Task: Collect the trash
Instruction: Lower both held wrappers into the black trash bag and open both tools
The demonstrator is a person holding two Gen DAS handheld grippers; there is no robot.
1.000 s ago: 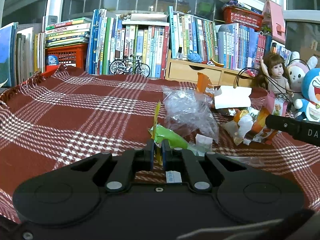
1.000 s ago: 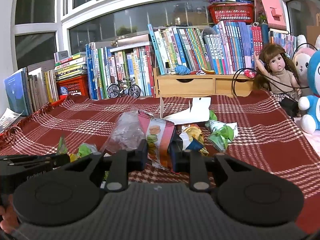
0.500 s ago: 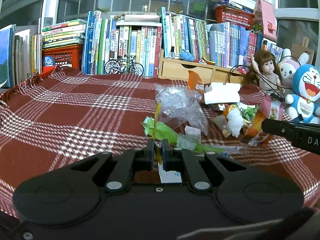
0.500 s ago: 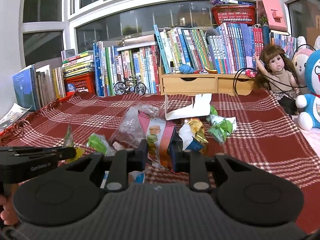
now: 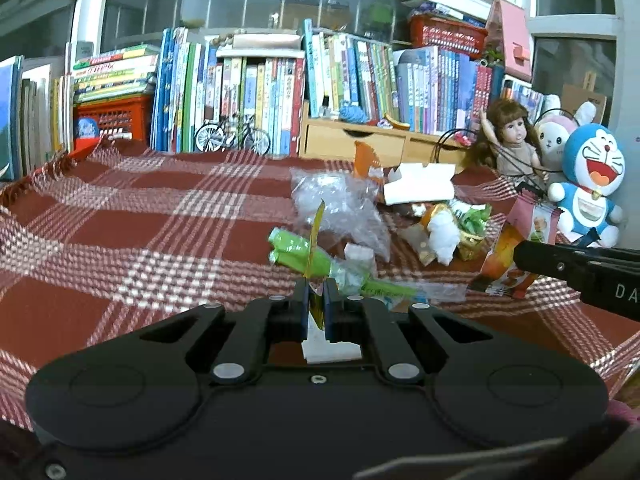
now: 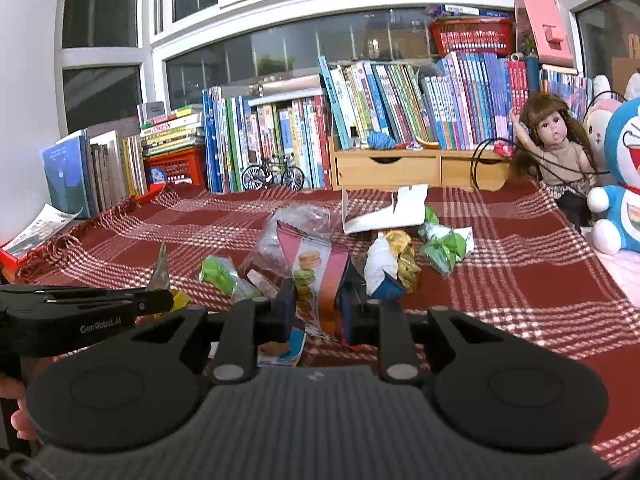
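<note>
My left gripper (image 5: 315, 300) is shut on a thin yellow wrapper (image 5: 315, 236) that stands edge-on above its fingers. My right gripper (image 6: 318, 304) is shut on a pink macaron snack bag (image 6: 316, 268), also seen at the right of the left wrist view as the snack bag (image 5: 520, 240). Trash lies on the red plaid cloth (image 5: 140, 216): a green wrapper (image 5: 298, 254), a clear plastic bag (image 5: 340, 208), white torn cardboard (image 6: 390, 212), a crumpled white and gold wrapper (image 6: 390, 260) and a green-white wrapper (image 6: 446, 244).
Books (image 6: 380, 92), a wooden drawer box (image 6: 416, 168) and a model bicycle (image 6: 274, 174) line the back. A doll (image 6: 554, 148) and plush toys (image 5: 592, 180) sit at the right. A red basket (image 5: 112, 120) stands at the back left. A hand (image 6: 18, 420) shows at the lower left.
Both grippers have drawn back and risen from the pile, each still holding its piece; the trash heap looks farther off in both views.
</note>
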